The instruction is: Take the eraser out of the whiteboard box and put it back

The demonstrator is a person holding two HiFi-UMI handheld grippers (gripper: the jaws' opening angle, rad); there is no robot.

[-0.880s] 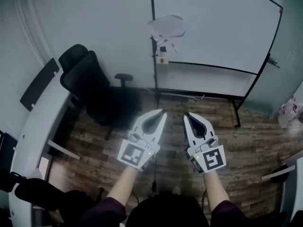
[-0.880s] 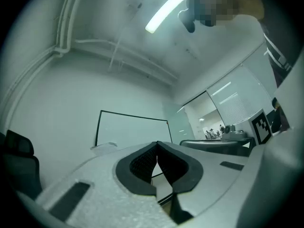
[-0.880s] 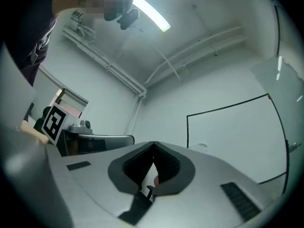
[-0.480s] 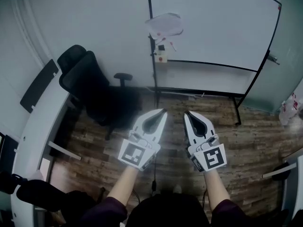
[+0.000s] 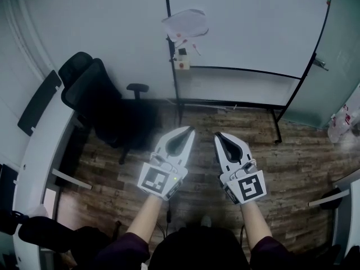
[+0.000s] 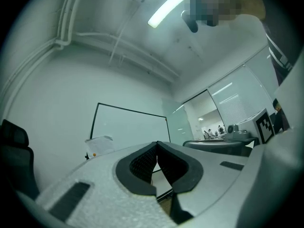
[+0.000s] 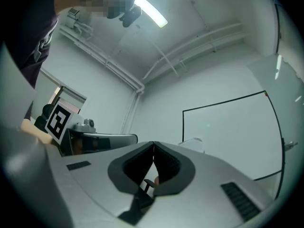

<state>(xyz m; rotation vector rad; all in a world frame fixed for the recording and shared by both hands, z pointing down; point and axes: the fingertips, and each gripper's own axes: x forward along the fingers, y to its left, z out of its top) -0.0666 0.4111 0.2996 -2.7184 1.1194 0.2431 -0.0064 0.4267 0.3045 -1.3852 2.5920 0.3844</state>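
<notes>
Compared with the earlier head view, the whole room has slid toward the left of the picture. The tall white whiteboard with a thin black frame (image 5: pixel 247 27), the pale, crumpled-looking white box fixed high on its left post (image 5: pixel 184 23) and the black office chair (image 5: pixel 98 103) all sit further left, and the box sits a little higher. The two claws have kept their place in front of the person, side by side over the brown wood-plank floor (image 5: pixel 298 167), and their jaws are unchanged.

The left claw (image 5: pixel 190 130) is closed, its dark pads meeting at the tips with nothing between them. The right claw (image 5: pixel 217 135) is closed in the same way and is also empty. Both point toward the whiteboard, tipped slightly upward.

The eraser cannot be made out in any view; only the white box shows. The box is well apart from both claws, ahead of them and higher up. In the left gripper view it appears to the left of the jaw tips. In the right gripper view it appears just to the right of them. A small white fitting with a red spot (image 5: pixel 180 64) sits on the same post below the box.
</notes>
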